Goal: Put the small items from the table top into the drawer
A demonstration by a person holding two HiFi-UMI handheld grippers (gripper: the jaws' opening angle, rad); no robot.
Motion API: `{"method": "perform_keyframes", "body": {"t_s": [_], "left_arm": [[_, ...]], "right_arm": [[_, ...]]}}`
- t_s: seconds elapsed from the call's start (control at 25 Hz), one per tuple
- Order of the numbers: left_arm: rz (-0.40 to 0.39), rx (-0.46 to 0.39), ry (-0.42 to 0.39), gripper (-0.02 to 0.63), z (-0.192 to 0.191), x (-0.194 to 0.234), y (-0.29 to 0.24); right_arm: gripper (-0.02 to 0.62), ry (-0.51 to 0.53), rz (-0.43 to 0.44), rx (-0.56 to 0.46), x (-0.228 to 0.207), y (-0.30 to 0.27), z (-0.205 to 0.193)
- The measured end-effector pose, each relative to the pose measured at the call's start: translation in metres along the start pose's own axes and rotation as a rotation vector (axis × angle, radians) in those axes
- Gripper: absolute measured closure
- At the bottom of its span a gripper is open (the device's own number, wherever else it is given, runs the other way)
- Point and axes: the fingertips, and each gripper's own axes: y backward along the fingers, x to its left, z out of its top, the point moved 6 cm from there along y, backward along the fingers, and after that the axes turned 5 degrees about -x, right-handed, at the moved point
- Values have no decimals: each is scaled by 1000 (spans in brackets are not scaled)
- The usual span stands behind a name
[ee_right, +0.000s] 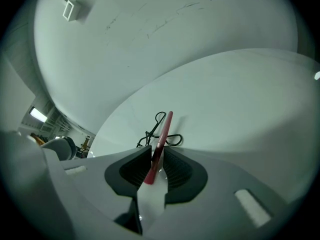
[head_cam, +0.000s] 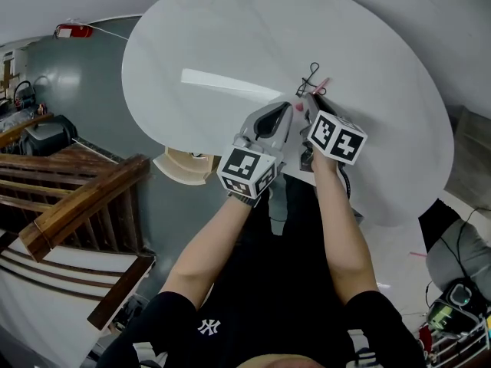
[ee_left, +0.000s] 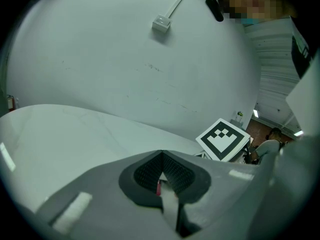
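Observation:
On the round white table (head_cam: pixel 230 44) lies a black eyelash curler (head_cam: pixel 309 77) (ee_right: pixel 159 130) near the front edge. My right gripper (head_cam: pixel 314 98) (ee_right: pixel 157 151) hovers just in front of it, shut on a thin red stick (ee_right: pixel 164 134) that stands up between the pads, its tip over the curler. My left gripper (head_cam: pixel 295 110) (ee_left: pixel 162 155) sits close beside the right one, pads together. A tiny red sliver (ee_left: pixel 158 188) shows low in its gap; what it is I cannot tell. The right gripper's marker cube (ee_left: pixel 223 139) shows in the left gripper view.
A pale beige object (head_cam: pixel 186 165) sits under the table's rim at the left. A wooden stair railing (head_cam: pixel 77 205) runs along the left side. Cables and gear (head_cam: pixel 453 297) lie on the floor at the lower right. A white cable box (ee_left: pixel 161 23) hangs on the wall.

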Motion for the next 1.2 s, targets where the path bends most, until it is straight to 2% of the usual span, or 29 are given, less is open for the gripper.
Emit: {"method": "perform_keyframes", "body": {"t_s": [0.16,0.32,0.72,1.2], "left_arm": [[8,-4,3,605,1,3,3],[3,-2,-1,606,2,2,5],[-20,-27,10,606,6,-6,17],[-28,-85,45,606,19,-19,66]], "right_arm": [[525,-2,1,12,1,0,2],[528,-8,22,3,1,3,3],[528,-55,109,-87,2,35,7],[528,-9,256,-186,57,88,0]]}}
